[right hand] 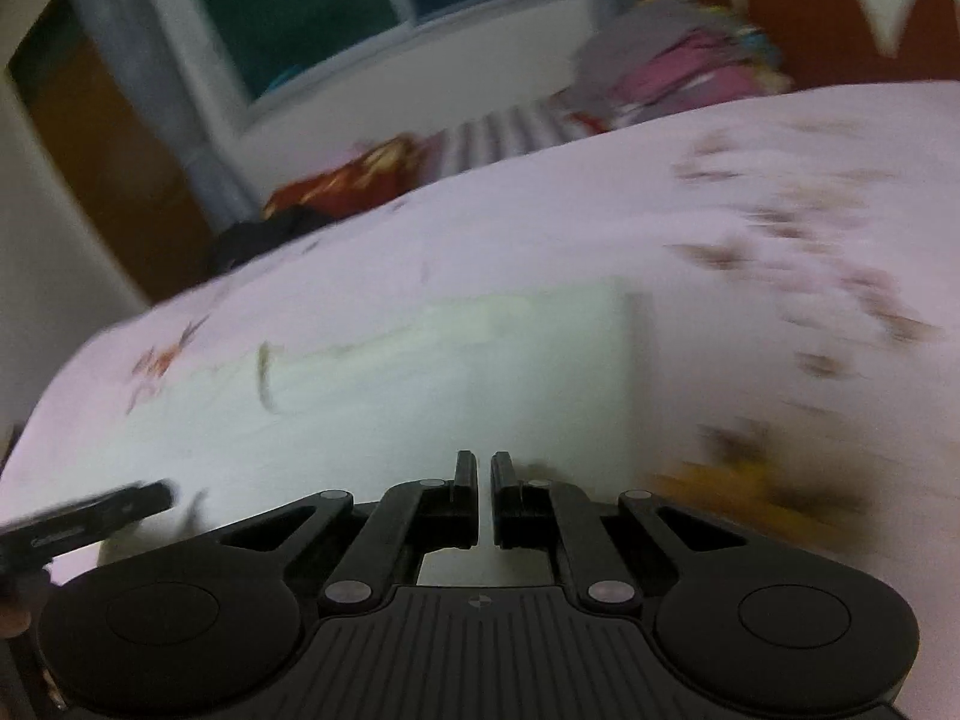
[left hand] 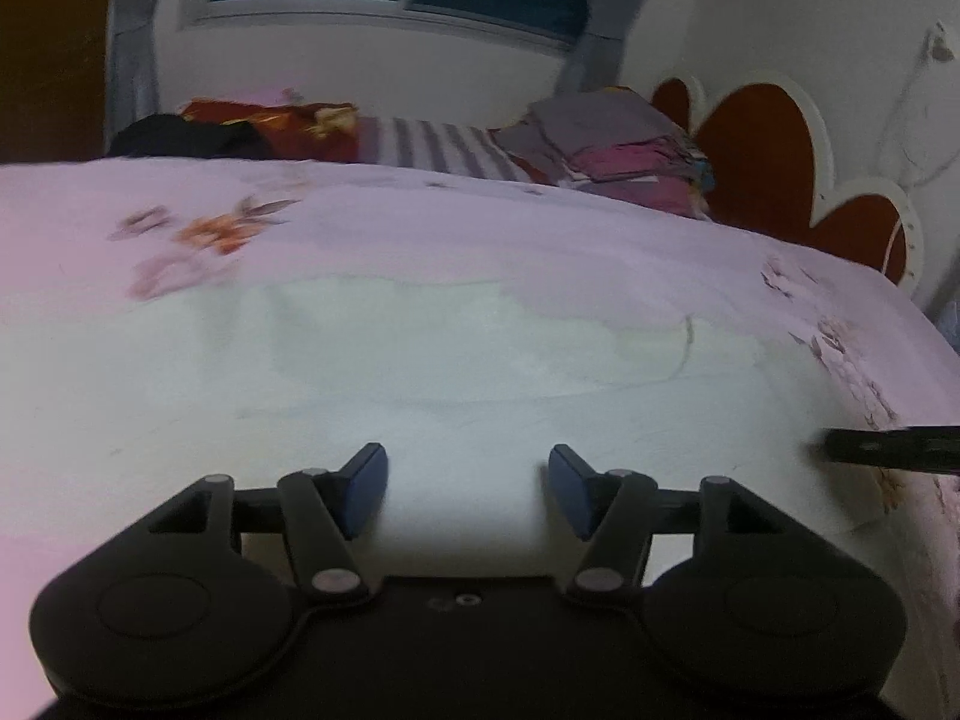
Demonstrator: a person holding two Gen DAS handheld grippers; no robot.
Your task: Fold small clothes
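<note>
The pale garment point(left hand: 480, 354) lies flat on the floral bedsheet point(left hand: 420, 228) at twelve o'clock of the left gripper point(left hand: 468, 489), jaws spread and empty, while the right gripper point(right hand: 485, 495), nearly closed on nothing visible, should pinch only one edge cleanly.

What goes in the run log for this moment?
left tongs: open, empty | right tongs: nearly shut, grip unclear | pale garment: flat on bedsheet | fold: unfinished
</note>
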